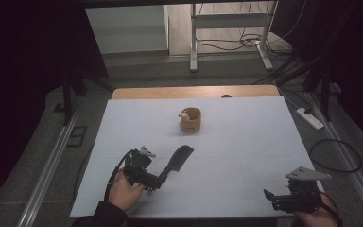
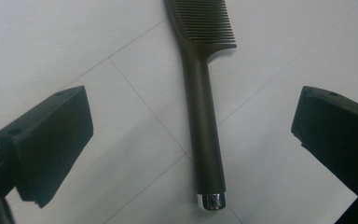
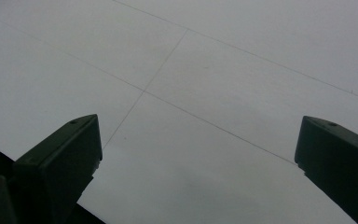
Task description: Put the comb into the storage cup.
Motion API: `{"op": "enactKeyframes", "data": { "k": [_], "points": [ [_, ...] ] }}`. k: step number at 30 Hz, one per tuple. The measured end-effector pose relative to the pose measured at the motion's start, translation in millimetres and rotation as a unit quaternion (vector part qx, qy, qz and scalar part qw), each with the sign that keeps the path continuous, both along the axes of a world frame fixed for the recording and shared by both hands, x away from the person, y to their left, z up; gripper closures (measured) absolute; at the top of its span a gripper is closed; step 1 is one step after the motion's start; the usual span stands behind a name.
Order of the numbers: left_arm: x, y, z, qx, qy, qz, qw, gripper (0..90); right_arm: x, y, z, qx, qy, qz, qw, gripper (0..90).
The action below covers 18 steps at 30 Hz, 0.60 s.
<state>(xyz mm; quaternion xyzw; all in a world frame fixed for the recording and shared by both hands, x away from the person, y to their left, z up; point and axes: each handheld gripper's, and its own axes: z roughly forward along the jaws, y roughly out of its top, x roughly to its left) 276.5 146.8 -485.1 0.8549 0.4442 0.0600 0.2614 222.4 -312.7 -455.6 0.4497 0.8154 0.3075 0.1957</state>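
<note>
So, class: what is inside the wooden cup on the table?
A small pale thing pokes over the cup's left rim; too small to identify. The cup's wall hides anything lower inside.

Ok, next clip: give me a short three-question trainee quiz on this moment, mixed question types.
1. True or false: the left gripper is clamped on the comb.
2. Multiple choice: where is the wooden cup relative to the comb?
A. Nearer the person
B. Farther up the table
C. Under the right gripper
3. Fill in: the comb's handle ends in a ___ cap.

Key:
1. False. Its jaws stand wide open either side of the handle, apart from it.
2. B
3. Silver, seen in the left gripper view.
</note>
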Motion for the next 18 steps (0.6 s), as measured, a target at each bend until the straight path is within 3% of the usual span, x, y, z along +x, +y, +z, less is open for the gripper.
{"op": "enactKeyframes", "data": {
  "k": [18],
  "points": [
    [7.3, -15.5, -23.1, 0.029, 0.027, -0.013, 0.9991, 0.0, -0.8, 0.0, -0.3, -0.002, 0.000, 0.000, 1.0000, 0.5]
  ]
}}
